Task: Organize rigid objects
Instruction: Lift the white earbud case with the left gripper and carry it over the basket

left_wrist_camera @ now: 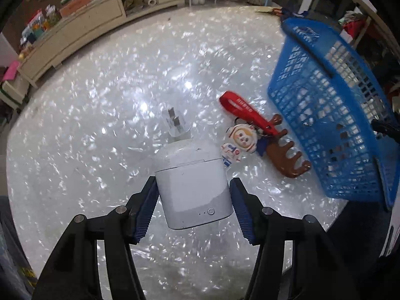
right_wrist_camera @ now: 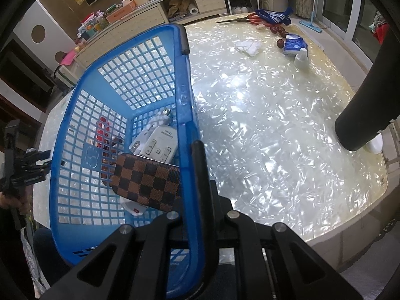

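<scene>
In the left wrist view my left gripper (left_wrist_camera: 192, 200) is shut on a white earbud case (left_wrist_camera: 192, 187), held above the pearly table (left_wrist_camera: 100, 100). A white plug adapter (left_wrist_camera: 176, 127) lies just beyond it. An astronaut keychain with a red strap (left_wrist_camera: 240, 140) and a brown antler clip (left_wrist_camera: 287, 155) lie to the right, beside the blue basket (left_wrist_camera: 325, 115). In the right wrist view my right gripper (right_wrist_camera: 197, 200) is shut on the blue basket's rim (right_wrist_camera: 187, 115). Inside lie a checkered brown case (right_wrist_camera: 147, 182) and a white remote (right_wrist_camera: 160, 145).
On the far side of the table lie red scissors (right_wrist_camera: 252, 20), a blue-white cloth (right_wrist_camera: 272, 15), a tissue pack (right_wrist_camera: 295, 45), a white cup (right_wrist_camera: 301, 58) and a crumpled white cloth (right_wrist_camera: 247, 46). A black cylinder (right_wrist_camera: 362, 120) stands at the right. A cream sideboard (left_wrist_camera: 75, 32) lines the wall.
</scene>
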`<state>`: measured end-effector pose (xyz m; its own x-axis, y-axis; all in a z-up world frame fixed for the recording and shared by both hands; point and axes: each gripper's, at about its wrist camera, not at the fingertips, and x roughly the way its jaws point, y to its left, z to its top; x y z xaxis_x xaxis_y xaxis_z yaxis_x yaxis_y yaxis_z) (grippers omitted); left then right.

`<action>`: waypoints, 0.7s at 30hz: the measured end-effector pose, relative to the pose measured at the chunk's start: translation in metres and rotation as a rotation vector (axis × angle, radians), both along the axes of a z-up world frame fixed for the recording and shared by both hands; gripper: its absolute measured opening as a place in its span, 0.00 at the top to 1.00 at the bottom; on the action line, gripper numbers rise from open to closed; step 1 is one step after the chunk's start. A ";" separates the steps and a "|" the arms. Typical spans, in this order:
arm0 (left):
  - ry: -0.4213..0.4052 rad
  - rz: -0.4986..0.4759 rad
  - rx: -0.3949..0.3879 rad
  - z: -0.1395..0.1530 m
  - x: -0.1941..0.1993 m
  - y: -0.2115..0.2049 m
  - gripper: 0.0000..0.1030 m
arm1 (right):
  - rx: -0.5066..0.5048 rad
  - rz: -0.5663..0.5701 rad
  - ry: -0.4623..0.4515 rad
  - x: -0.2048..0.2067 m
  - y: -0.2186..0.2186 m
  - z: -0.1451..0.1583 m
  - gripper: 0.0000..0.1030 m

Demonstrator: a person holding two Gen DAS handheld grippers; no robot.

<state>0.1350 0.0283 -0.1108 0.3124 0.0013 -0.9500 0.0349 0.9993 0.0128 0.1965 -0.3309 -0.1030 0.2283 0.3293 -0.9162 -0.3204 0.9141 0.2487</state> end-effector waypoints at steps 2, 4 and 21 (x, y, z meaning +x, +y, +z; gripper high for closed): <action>-0.022 -0.022 0.006 0.013 -0.003 -0.005 0.40 | -0.010 0.000 -0.003 -0.002 0.001 0.001 0.93; -0.047 -0.041 0.011 0.028 -0.006 -0.011 0.40 | -0.014 -0.002 -0.004 -0.003 0.002 0.001 0.93; -0.216 -0.385 0.060 0.113 -0.002 -0.127 0.40 | 0.023 -0.001 -0.001 -0.002 -0.002 0.000 0.93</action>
<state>0.1329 -0.0992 0.0018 0.4922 -0.1005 -0.8646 0.3946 0.9111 0.1187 0.1943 -0.3325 -0.1028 0.2292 0.3503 -0.9081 -0.3193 0.9084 0.2698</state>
